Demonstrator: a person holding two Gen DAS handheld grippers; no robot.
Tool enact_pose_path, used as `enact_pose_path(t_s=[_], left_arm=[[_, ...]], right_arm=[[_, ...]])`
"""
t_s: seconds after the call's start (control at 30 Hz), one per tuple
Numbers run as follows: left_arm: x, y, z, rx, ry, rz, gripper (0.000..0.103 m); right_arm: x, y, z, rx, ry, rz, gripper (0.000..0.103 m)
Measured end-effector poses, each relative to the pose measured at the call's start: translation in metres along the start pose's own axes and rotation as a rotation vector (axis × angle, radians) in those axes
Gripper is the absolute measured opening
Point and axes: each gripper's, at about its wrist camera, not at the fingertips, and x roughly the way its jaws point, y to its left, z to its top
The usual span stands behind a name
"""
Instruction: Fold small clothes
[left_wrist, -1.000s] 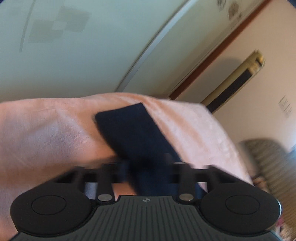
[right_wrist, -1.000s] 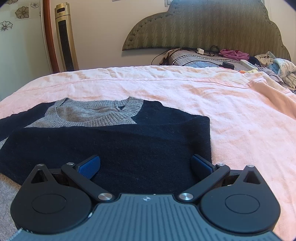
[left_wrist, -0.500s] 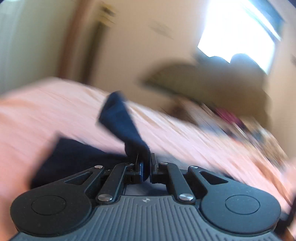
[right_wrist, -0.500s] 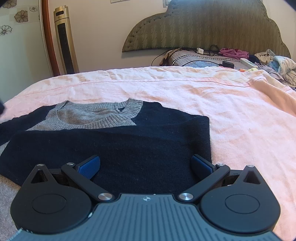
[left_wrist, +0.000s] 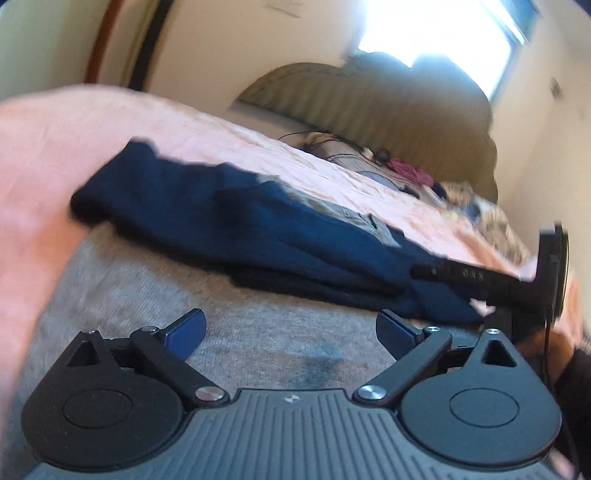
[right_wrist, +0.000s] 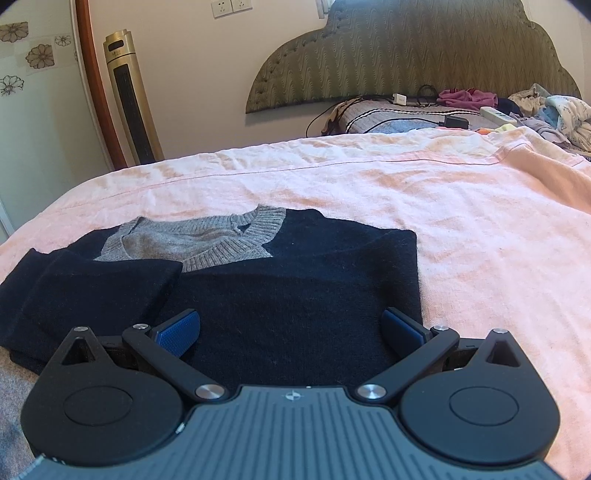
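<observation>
Both tongs stand wide apart, holding nothing: left tongs (left_wrist: 290, 326) over the grey body, right tongs (right_wrist: 290, 330) over the navy part. Your sweater (right_wrist: 295, 288) lies flat on the pink bed (right_wrist: 443, 206), sleeves folded in. Soft, limp knit, prob. light; pinch hem corners, edges only.
</observation>
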Motion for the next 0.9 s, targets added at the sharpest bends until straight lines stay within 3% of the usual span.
enact_pose_path(t_s=[0.07,0.13,0.2,0.27,0.33,0.4,0.47,0.5,0.53,0.7,0.8,0.9], left_arm=[[-0.002,0.007,0.0,-0.044,-0.031,0.021,0.099],[-0.001,0.006,0.001,-0.048,-0.032,0.016,0.101],[0.001,0.005,0.002,-0.036,-0.027,0.016,0.103],[0.002,0.005,0.003,-0.033,-0.026,0.015,0.103],[0.004,0.006,0.003,-0.042,-0.03,0.009,0.103],[0.005,0.007,0.003,-0.05,-0.033,0.005,0.103],[0.004,0.007,0.003,-0.05,-0.034,0.006,0.103],[0.004,0.007,0.003,-0.05,-0.034,0.006,0.103],[0.004,0.007,0.003,-0.05,-0.033,0.006,0.103],[0.004,0.008,0.003,-0.051,-0.034,0.004,0.103],[0.004,0.008,0.003,-0.053,-0.035,0.003,0.103],[0.004,0.009,0.003,-0.055,-0.036,0.003,0.103]], right_arm=[[-0.014,0.001,0.01,0.101,-0.01,0.042,0.103],[-0.024,0.004,0.017,0.211,0.004,0.211,0.103],[-0.014,0.015,0.023,0.28,0.123,0.354,0.099],[0.004,0.027,0.024,0.299,0.239,0.398,0.086],[0.02,0.036,0.021,0.3,0.301,0.379,0.073],[0.025,0.045,0.02,0.289,0.287,0.37,0.067],[0.029,0.051,0.021,0.289,0.3,0.372,0.046],[0.03,0.056,0.021,0.264,0.308,0.35,0.024],[0.029,0.06,0.021,0.231,0.299,0.327,0.019],[-0.002,0.04,0.039,0.204,0.192,0.358,0.011],[-0.026,0.012,0.051,0.152,0.144,0.292,0.011],[-0.036,-0.026,0.047,0.151,0.153,0.202,0.011]])
